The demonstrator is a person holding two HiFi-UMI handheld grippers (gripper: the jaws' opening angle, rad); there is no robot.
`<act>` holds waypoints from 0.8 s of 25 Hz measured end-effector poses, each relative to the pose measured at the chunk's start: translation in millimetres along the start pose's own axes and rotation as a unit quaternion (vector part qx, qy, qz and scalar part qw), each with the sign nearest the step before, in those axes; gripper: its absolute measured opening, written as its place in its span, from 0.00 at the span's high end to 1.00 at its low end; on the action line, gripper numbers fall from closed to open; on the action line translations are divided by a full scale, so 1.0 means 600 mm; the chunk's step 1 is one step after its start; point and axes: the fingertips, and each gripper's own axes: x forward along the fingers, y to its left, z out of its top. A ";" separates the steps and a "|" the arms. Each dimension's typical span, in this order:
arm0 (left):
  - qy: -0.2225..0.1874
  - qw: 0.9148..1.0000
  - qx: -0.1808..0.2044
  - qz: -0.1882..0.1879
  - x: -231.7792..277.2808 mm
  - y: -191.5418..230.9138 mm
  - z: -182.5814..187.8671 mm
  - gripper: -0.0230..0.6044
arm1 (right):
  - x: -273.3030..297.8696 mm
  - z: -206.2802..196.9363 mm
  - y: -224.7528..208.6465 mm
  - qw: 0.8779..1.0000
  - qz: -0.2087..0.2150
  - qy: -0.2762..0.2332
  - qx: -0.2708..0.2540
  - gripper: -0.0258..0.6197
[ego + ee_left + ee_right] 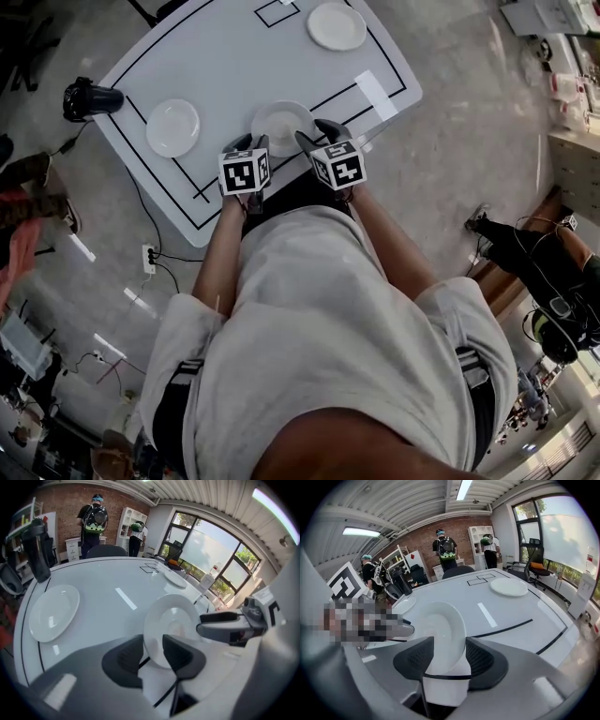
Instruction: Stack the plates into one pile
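Three white plates lie on the grey table (234, 56): one at the left (172, 127), one far right (337, 25), one in the middle (281, 120) by the near edge. My left gripper (251, 143) sits at the middle plate's near-left rim, my right gripper (319, 134) at its near-right rim. In the left gripper view the plate (174, 620) reaches between the jaws of the left gripper (149, 656), with a gap showing beside the left pad. In the right gripper view the plate (440, 630) stands between the wide-open jaws of the right gripper (449, 660), untouched.
A black device (89, 97) stands on the table's left corner. Black lines and a white tape strip (375, 94) mark the tabletop. People with backpacks (446, 550) stand by shelves beyond the table. A power strip (148, 258) and cables lie on the floor at the left.
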 end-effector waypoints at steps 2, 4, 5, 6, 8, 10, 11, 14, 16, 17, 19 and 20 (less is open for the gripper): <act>-0.012 1.000 -0.010 0.008 -0.012 0.010 0.006 0.76 | 0.000 0.015 0.011 1.000 0.005 -0.005 -0.016 0.62; -0.024 0.999 -0.022 0.013 -0.025 0.021 0.013 0.76 | 0.000 0.030 0.023 0.999 0.011 -0.009 -0.030 0.62; -0.030 0.999 -0.028 0.015 -0.033 0.026 0.016 0.76 | 0.001 0.036 0.030 0.999 0.013 -0.011 -0.036 0.62; -0.036 0.999 -0.032 0.019 -0.041 0.032 0.017 0.76 | 0.002 0.042 0.037 0.999 0.016 -0.013 -0.043 0.62; -0.047 0.998 -0.040 0.030 -0.056 0.044 0.020 0.76 | 0.004 0.053 0.052 0.998 0.024 -0.017 -0.058 0.62; -0.057 0.996 -0.051 0.042 -0.070 0.056 0.022 0.76 | 0.007 0.065 0.065 0.997 0.033 -0.020 -0.073 0.62; -0.061 0.995 -0.057 0.046 -0.076 0.062 0.022 0.76 | 0.008 0.071 0.073 0.996 0.037 -0.021 -0.080 0.62; -0.074 0.993 -0.076 0.056 -0.097 0.079 0.021 0.76 | 0.010 0.087 0.096 0.994 0.049 -0.026 -0.097 0.62; -0.082 0.991 -0.088 0.065 -0.112 0.093 0.018 0.76 | 0.013 0.096 0.115 0.992 0.060 -0.027 -0.109 0.62; -0.085 0.990 -0.094 0.069 -0.119 0.100 0.016 0.76 | 0.015 0.100 0.124 0.991 0.066 -0.028 -0.116 0.62; -0.090 0.987 -0.105 0.079 -0.130 0.115 0.013 0.76 | 0.021 0.108 0.142 0.988 0.077 -0.028 -0.129 0.63; -0.094 0.986 -0.110 0.084 -0.136 0.123 0.011 0.76 | 0.024 0.112 0.150 0.987 0.083 -0.028 -0.136 0.63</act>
